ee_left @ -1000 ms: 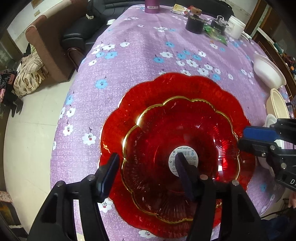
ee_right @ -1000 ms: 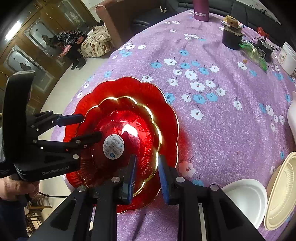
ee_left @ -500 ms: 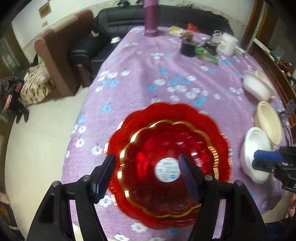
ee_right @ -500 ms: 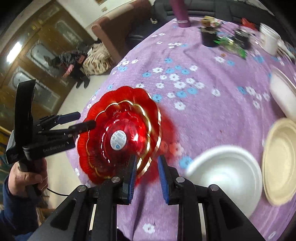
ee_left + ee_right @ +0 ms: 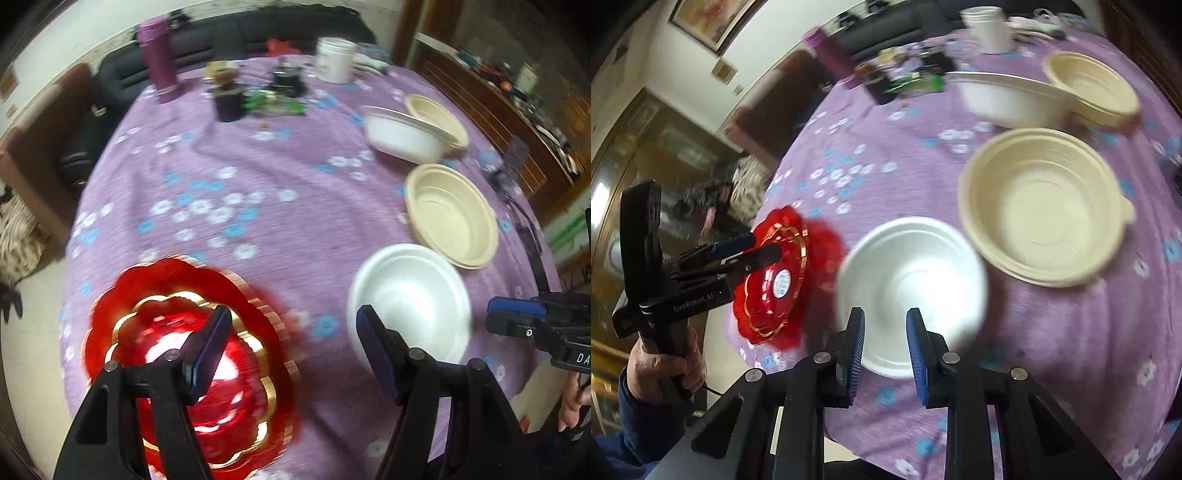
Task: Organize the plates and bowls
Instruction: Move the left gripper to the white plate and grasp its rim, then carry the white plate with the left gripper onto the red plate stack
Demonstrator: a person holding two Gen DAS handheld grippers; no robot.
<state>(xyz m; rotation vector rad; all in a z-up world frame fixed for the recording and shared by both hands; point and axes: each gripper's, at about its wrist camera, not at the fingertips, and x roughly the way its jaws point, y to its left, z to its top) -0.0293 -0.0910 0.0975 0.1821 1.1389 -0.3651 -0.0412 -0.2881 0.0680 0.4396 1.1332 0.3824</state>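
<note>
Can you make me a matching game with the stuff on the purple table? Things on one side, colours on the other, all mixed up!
Things:
1. flower-shaped plates
2. bowl nearest the right gripper
3. tall bottle
4. big ridged bowl

Colours:
A. cream
B. purple
C. red with gold edges
D. white

Pairs: 1-C, 2-D, 3-B, 4-A

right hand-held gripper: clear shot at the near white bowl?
Probably yes. The right hand-held gripper hangs open just over the white bowl, nothing between them; the cream bowl sits beside it.
</note>
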